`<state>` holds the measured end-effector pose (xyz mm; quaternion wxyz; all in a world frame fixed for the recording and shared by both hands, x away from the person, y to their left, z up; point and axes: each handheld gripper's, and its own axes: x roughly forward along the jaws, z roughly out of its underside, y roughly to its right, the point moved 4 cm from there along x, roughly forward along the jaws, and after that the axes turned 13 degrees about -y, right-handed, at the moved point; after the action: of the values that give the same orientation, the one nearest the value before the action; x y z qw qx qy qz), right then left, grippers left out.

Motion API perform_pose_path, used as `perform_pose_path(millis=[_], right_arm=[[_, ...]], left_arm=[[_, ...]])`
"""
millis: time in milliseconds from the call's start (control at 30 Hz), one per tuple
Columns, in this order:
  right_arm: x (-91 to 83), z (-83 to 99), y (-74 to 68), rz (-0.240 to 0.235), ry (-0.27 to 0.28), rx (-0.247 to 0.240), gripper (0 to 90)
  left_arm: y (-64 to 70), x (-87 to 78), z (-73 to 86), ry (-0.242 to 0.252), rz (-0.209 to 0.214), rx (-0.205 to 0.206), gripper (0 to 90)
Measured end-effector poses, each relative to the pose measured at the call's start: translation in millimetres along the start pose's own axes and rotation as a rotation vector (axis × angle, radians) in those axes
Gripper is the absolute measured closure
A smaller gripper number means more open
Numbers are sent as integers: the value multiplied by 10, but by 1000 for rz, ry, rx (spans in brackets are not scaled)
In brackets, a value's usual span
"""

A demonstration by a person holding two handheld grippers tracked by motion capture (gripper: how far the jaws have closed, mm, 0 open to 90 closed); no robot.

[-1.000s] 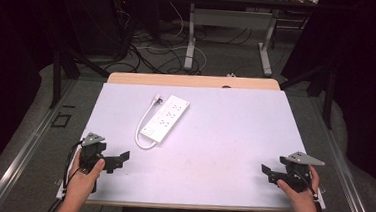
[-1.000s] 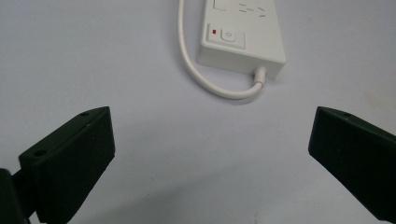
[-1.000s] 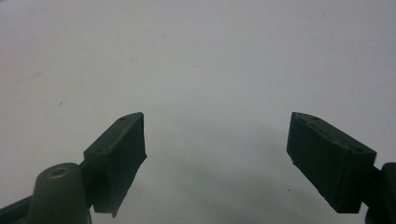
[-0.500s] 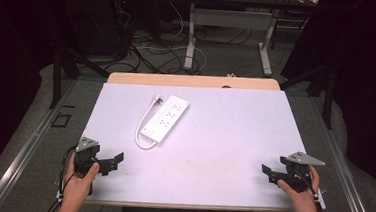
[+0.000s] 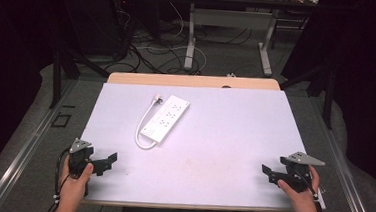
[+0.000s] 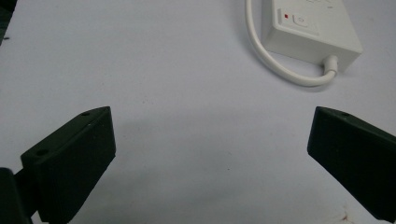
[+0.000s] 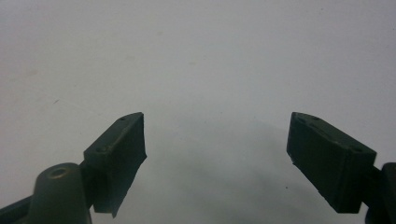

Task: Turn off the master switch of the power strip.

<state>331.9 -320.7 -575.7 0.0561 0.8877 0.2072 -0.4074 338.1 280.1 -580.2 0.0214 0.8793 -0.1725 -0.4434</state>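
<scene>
Power strip (image 5: 165,118) lying mid-left on table (image 5: 234,139), long axis diagonal, switch end toward near-left, cord (image 5: 142,133) looped off that end. Left gripper (image 5: 103,163) at near-left edge, jaws wide, empty; strip up and right of it, switch end (image 6: 299,21) nearest in left gripper view. Right gripper (image 5: 270,173) at near-right edge, jaws wide, empty, well apart from strip. Left hand (image 5: 72,188) clearly nearer; likely reach forward-right onto the switch end.

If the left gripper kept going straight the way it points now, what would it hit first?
Probably the white power strip. The left gripper, jaws wide open, looks across bare table toward the strip's near end and looped cord, which sit right of its centre line. It might only clip the cord; depth is unclear.
</scene>
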Motion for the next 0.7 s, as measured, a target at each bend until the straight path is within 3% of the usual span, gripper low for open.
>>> perform_pose_path(millis=[133, 700], right_arm=[[15, -3, 1, 9, 18, 5, 189], [12, 13, 11, 0, -4, 16, 189]], left_arm=[[-27, 10, 8, 13, -6, -18, 11], [-77, 47, 21, 12, -7, -37, 21]])
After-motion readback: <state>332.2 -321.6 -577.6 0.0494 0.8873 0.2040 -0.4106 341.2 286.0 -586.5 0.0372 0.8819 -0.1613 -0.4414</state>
